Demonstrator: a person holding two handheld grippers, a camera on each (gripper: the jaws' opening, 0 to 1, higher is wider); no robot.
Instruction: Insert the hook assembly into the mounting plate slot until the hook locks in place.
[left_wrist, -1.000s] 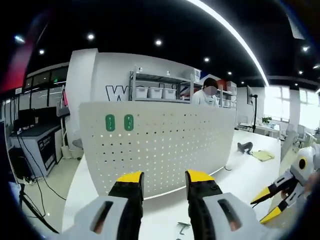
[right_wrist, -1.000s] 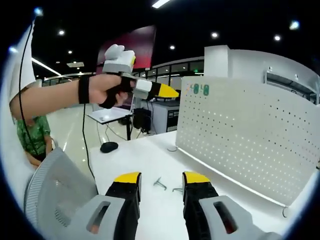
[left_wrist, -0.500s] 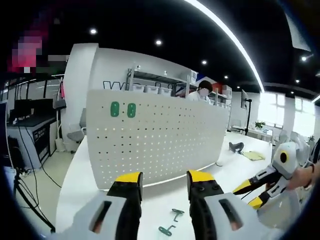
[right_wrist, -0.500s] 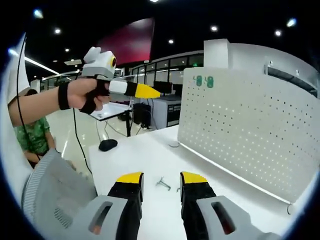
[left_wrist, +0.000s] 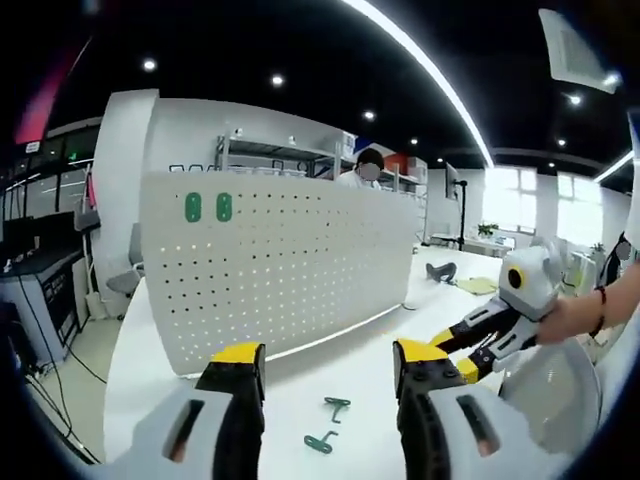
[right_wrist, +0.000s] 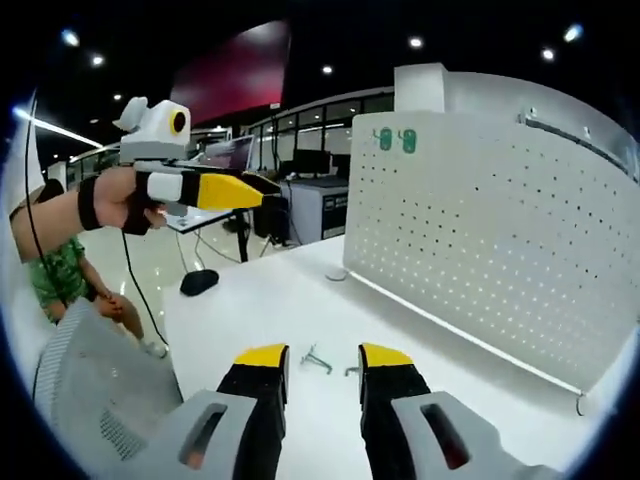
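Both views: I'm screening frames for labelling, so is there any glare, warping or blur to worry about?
Left gripper view: fisheye bows the pegboard; the ceiling strip light is blown out; hooks sharp. Right gripper view: pegboard bowed too; hooks small, partly behind the jaws.

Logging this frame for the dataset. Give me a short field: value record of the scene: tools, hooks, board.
left tool: open, empty, above the table
right tool: open, empty, above the table
hooks: two small green pieces lying loose on the white table, between the left tool's jaws in its view
pegboard: white, perforated, upright on the table behind the hooks
green tags: two, at the pegboard's upper corner
task state: hooks not yet picked up
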